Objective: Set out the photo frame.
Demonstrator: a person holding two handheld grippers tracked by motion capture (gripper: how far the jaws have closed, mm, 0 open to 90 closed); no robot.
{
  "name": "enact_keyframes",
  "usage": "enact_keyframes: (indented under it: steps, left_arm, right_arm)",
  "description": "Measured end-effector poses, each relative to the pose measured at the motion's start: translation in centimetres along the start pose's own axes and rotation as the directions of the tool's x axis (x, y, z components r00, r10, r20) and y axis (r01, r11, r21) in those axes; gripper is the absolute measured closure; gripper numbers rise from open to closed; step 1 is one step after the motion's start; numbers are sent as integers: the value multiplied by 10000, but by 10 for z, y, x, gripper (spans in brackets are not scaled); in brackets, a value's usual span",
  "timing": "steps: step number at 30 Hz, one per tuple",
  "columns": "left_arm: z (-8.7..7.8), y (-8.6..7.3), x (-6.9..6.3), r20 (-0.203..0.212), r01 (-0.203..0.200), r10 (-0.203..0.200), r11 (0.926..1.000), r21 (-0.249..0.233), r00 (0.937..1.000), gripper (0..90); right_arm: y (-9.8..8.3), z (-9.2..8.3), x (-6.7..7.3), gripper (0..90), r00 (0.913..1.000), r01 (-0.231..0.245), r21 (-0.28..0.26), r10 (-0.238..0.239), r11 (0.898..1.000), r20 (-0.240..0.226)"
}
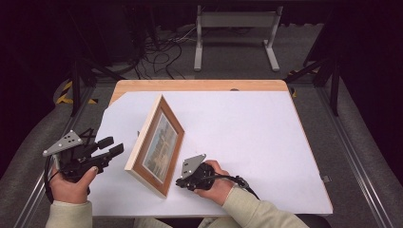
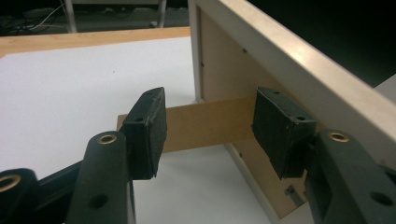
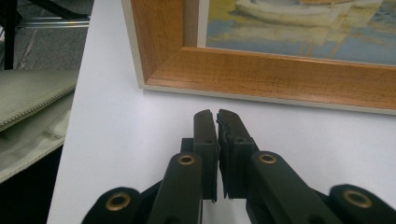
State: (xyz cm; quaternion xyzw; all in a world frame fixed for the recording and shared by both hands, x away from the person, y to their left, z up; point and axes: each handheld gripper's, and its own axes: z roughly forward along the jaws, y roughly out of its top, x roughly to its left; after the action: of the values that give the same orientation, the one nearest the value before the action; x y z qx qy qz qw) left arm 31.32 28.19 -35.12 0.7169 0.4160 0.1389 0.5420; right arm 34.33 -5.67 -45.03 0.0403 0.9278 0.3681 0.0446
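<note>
The left tongs (image 1: 113,145) hang released behind the picture frame (image 1: 157,145), whose prop leg (image 2: 210,122) is already swung out. The frame stands tilted on the white worktop (image 1: 247,142). The right tongs (image 3: 216,119), clenched and empty, wait just before it; letting go seems all that's left.

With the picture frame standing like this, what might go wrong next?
1. The picture frame stands tilted on the white table, propped by its back strut. The left gripper has open jaws on either side of that strut; a nudge may fold it, and the frame could fall.
2. The right gripper is shut and sits just before the frame's lower front edge, apart from it. A push there may slide the frame on the smooth surface.
</note>
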Motion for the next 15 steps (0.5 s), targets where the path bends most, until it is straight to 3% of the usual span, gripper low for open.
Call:
enact_keyframes:
  steps: [5,9,15]
  left_arm:
    - [-4,3,-6,460,33,-25,9998,-172,9989,449]
    - [-6,8,-18,720,-21,34,9999,-169,9974,445]
    - [-12,11,-32,864,-126,139,9998,-161,9962,427]
  right_arm:
    - [0,-1,-1,846,9999,-104,-31,104,9999,75]
    - [-1,-5,-4,838,9997,-180,-152,182,9997,166]
    - [-3,-11,-6,825,9987,-408,-348,419,9986,297]
